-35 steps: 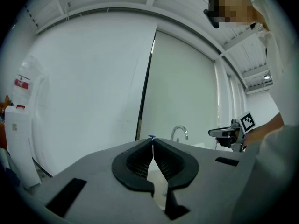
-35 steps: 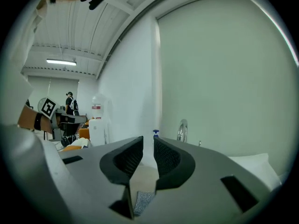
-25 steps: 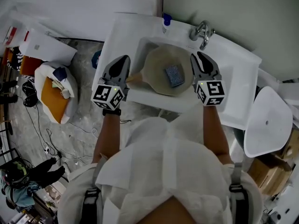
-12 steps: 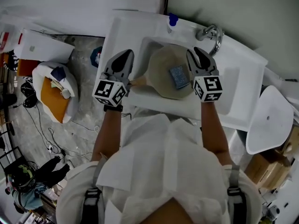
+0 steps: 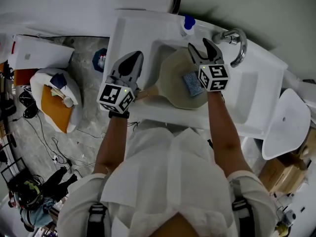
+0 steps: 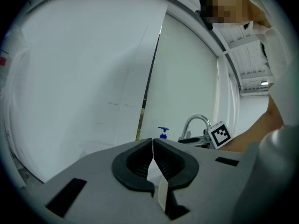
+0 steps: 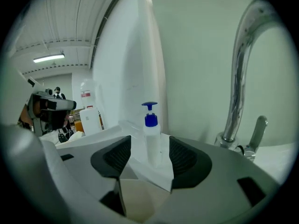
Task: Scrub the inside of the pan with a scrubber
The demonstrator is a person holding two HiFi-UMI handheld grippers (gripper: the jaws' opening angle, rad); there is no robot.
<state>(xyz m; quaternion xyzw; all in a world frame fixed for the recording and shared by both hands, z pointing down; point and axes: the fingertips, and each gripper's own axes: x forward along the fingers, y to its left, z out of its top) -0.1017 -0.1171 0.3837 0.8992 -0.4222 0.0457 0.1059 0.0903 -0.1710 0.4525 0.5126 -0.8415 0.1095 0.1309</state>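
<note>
1. Right gripper is mine, and it hangs over the far side of the pan. Its jaws have just been opening and now stand wide apart. Nothing is held between them.
2. My left gripper is closed tight on nothing. It sits just beside the pan's wooden handle.
3. The pan lies in the white sink. The scrubber lies flat inside the pan, near my right gripper.
4. I think the scrubber is soft, light and squashy. I would pinch it across its two long sides.
5. The pan looks hard and heavier, and it could slide. I would hold it by the handle.
6. I count one pan, one scrubber, one soap bottle, one tap and two grippers.
</note>
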